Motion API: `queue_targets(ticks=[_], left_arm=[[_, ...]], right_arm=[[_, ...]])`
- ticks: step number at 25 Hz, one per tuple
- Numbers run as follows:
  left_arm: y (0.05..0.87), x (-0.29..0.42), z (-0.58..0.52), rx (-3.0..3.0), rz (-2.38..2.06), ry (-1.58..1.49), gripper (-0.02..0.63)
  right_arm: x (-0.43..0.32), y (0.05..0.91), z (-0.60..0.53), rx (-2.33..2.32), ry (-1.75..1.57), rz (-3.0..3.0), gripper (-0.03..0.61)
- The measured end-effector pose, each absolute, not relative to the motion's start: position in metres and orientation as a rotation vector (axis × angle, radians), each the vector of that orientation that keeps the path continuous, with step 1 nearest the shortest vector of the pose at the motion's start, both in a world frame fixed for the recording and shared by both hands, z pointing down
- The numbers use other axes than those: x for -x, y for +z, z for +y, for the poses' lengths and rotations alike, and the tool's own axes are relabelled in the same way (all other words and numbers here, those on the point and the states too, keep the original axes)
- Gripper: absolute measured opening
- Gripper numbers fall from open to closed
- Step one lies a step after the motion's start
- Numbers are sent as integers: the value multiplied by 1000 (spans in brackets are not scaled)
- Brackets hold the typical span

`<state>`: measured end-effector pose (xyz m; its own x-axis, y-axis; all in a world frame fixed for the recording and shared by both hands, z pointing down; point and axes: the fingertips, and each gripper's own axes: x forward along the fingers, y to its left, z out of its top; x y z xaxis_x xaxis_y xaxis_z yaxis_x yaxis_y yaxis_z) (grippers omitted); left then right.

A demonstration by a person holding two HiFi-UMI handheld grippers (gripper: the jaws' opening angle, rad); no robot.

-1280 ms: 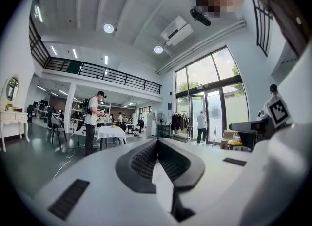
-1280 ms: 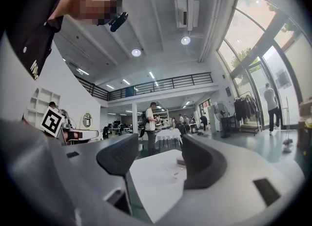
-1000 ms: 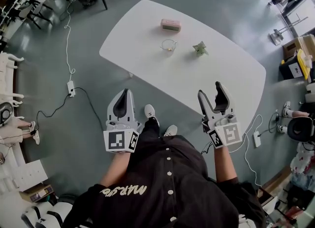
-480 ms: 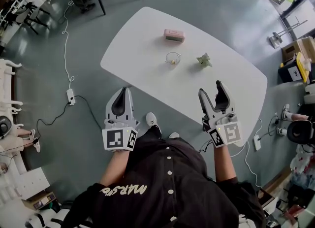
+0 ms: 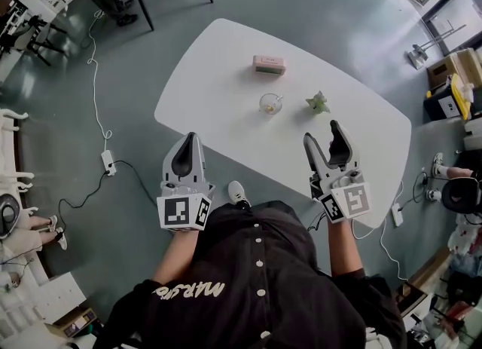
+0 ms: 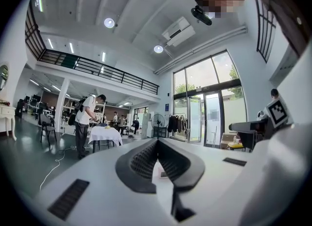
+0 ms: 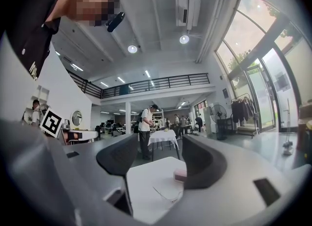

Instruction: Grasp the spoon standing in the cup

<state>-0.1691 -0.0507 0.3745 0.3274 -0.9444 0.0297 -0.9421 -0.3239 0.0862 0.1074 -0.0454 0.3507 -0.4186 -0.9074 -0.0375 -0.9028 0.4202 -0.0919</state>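
A small clear glass cup (image 5: 270, 103) stands near the middle of the white oval table (image 5: 218, 106); the spoon in it is too small to make out. The right gripper view shows the cup (image 7: 165, 194) only as a faint outline. My left gripper (image 5: 189, 138) is shut and empty, held over the floor just short of the table's near edge. My right gripper (image 5: 321, 135) is open and empty over the near edge, below the cup and to its right. Its jaws (image 7: 161, 159) frame the table (image 7: 151, 181) ahead.
A pink box (image 5: 269, 64) lies beyond the cup, also in the right gripper view as the pink box (image 7: 180, 174). A small green object (image 5: 318, 102) sits right of the cup. A power strip (image 5: 109, 163) with cables lies on the floor at left. Boxes (image 5: 452, 87) stand at right.
The table and the things on it have slid lower and nearer in the head view. Both grippers keep the same pose, left shut and right open.
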Motion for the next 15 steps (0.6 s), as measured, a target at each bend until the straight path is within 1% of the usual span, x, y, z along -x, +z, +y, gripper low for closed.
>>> queue_targets(ticks=[8, 12, 15], left_arm=[[385, 171, -81, -2545, -1676, 33, 8], [394, 160, -94, -2531, -1651, 47, 8], [397, 151, -104, -2523, -1638, 59, 8]], right_arm=[[-91, 369, -70, 1674, -67, 2660, 268], [-86, 390, -87, 1616, -105, 2740, 259], [-78, 409, -101, 1565, -144, 2802, 264]])
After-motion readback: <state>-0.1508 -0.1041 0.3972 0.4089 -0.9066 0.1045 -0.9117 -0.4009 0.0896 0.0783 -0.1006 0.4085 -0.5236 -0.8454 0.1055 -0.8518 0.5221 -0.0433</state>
